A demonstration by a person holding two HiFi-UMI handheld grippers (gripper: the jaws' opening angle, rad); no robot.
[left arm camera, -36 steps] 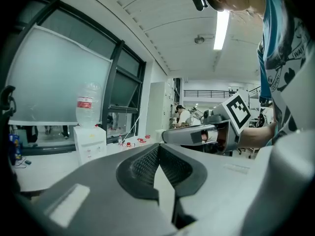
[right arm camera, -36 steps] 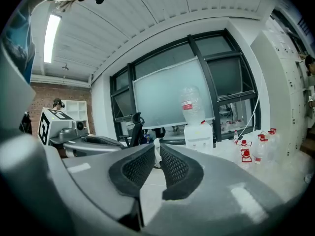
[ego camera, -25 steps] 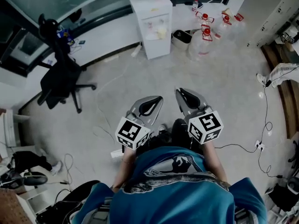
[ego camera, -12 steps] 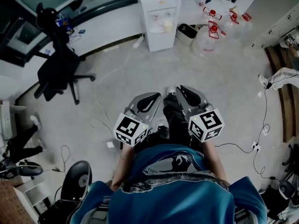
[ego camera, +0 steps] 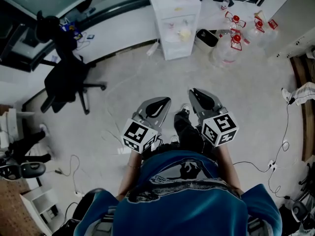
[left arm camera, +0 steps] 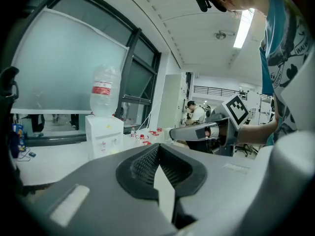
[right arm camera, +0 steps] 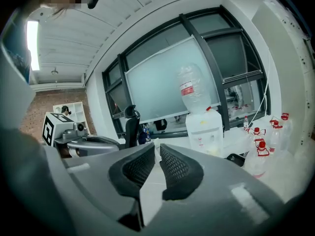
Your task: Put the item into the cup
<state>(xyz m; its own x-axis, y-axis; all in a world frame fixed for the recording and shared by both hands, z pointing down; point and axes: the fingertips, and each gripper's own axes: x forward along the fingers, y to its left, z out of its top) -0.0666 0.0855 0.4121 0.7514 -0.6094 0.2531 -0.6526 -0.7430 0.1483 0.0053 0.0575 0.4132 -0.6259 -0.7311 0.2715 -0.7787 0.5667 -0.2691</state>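
Neither the item nor the cup shows in any view, so which way they lie from the fingers cannot be told. The grey left gripper [ego camera: 155, 107] and grey right gripper [ego camera: 204, 100] hang side by side over the pale grey floor [ego camera: 246, 92], pointing toward a white box-shaped water dispenser [ego camera: 174, 21]. The left fingers [left arm camera: 142, 166] meet at their tips, empty. The right fingers [right arm camera: 177, 168] stand a narrow slit apart and hold nothing.

water dispenser [ego camera: 175, 22] — office chair [ego camera: 65, 80]
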